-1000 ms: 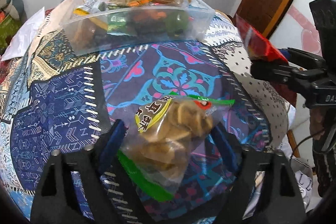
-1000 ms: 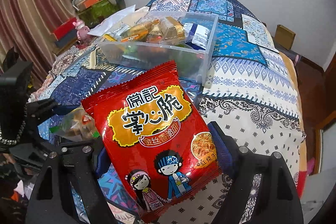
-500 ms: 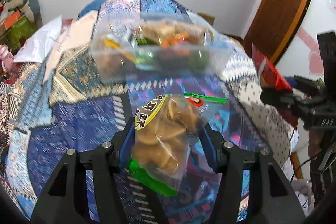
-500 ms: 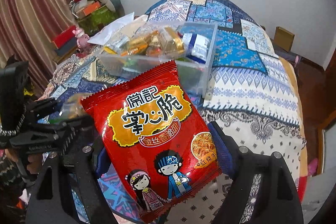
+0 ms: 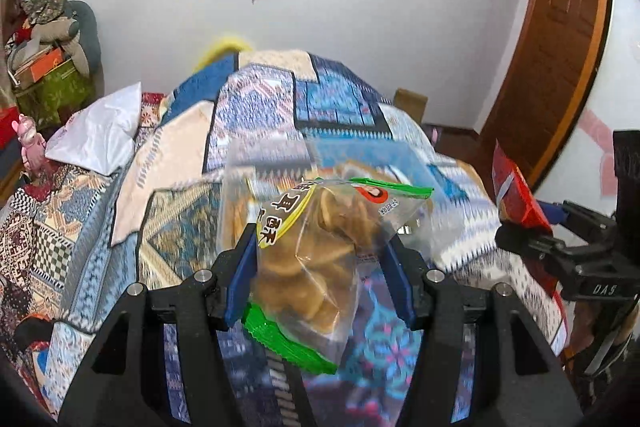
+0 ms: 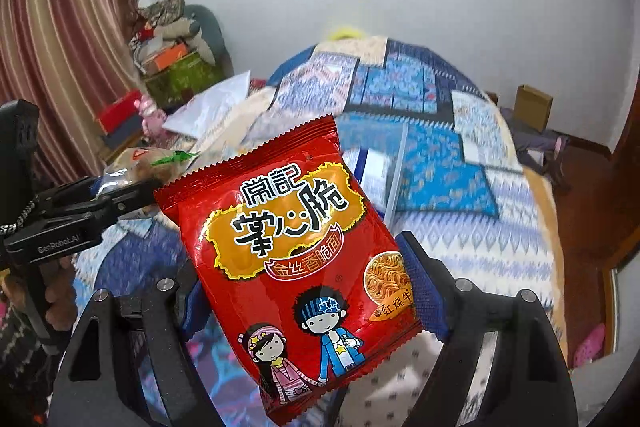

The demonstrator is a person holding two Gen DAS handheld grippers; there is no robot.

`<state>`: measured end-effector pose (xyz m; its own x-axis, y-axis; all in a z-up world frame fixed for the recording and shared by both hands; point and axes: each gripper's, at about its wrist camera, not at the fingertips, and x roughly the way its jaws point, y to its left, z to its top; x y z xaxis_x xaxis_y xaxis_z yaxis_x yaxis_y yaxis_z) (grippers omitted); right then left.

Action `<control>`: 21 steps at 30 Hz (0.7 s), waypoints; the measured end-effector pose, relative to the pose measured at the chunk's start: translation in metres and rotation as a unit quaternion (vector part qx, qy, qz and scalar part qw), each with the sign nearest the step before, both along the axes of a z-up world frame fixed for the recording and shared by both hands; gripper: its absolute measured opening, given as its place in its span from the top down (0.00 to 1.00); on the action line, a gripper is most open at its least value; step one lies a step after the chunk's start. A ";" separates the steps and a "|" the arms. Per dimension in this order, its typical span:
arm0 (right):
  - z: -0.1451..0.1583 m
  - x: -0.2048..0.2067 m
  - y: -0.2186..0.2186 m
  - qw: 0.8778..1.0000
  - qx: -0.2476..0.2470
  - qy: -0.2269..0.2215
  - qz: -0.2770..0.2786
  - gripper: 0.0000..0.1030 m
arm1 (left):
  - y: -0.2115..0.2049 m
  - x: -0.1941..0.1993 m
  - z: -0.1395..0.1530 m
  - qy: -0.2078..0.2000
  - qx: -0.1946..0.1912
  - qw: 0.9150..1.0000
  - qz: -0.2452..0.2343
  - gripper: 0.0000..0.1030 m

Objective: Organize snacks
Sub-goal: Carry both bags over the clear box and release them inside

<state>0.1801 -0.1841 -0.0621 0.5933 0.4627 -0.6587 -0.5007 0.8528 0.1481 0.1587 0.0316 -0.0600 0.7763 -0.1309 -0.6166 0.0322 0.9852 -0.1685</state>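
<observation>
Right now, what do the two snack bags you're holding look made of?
Red bag: probably glossy plastic or foil film, going by the bright glare and crimped zigzag top edge. Biscuit bag: thin clear plastic with wrinkles, biscuits showing through, printed green ends.

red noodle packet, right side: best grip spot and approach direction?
The lower half, as the right tongs have it: blue pads pinch the two side edges of the red noodle packet from below, so the flat face stands upright and the crimped top seal stays free. The packet is thin and stiff-edged, so an edge-on pinch across its width probably holds better than gripping the puffy middle.
</observation>
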 end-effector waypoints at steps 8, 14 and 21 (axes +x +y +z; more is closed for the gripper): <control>0.001 0.047 0.022 1.000 0.013 -0.004 -0.009 0.23 | 0.013 0.051 0.000 0.000 -0.008 1.000 0.017 0.44; -0.009 0.081 0.038 1.000 0.005 -0.001 -0.026 0.23 | 0.017 0.087 -0.018 0.017 -0.010 1.000 0.023 0.44; -0.027 0.108 0.047 0.999 -0.015 0.015 -0.037 0.22 | 0.019 0.118 -0.041 0.043 -0.019 0.998 0.035 0.43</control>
